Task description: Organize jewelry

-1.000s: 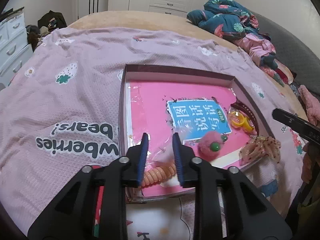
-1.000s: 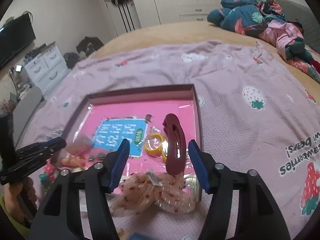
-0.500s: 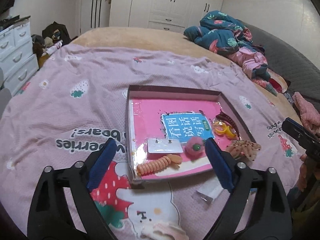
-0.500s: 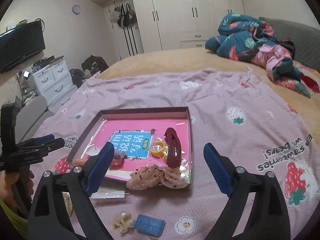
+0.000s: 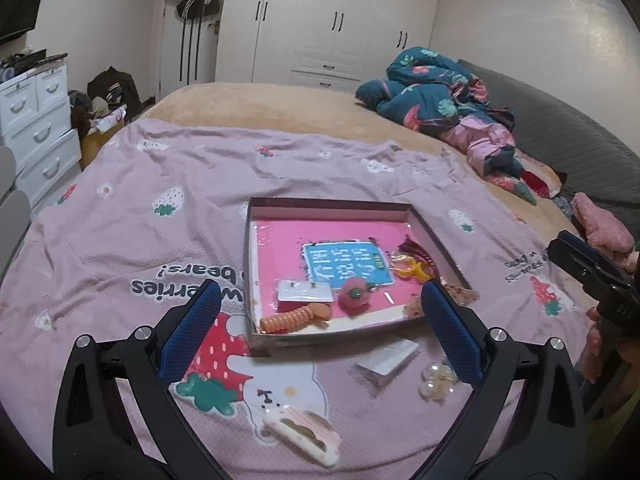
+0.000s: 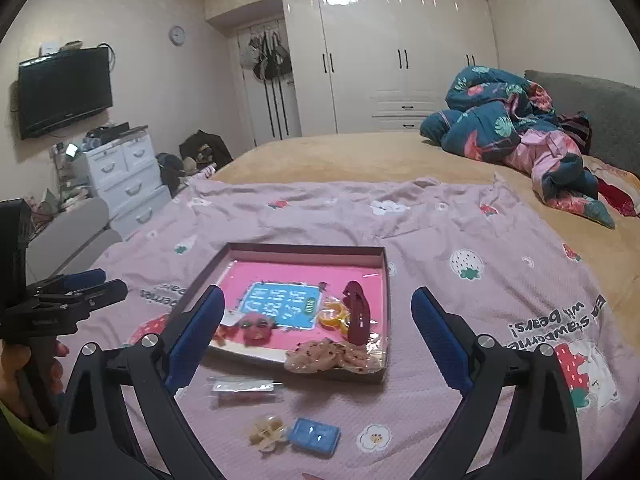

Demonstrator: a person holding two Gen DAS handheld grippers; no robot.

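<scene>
Bedspread; burgundy hair clip (image 6: pixel 357 312) lengthwise away.

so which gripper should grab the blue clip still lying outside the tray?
Right, probably. The blue clip lies on the blanket between the open right gripper's fingers, just below them. The left gripper, also open, doesn't show it in its view.

Lilac strawberry-and-bear printed bedspread (image 5: pixel 160 240) carries a maroon-walled cardboard tray (image 5: pixel 328 205) with pink floor and blue label, holding a ribbed orange spiral hair tie (image 5: pixel 289 317) and dark red hair claw clip (image 6: pixel 357 312).
</scene>
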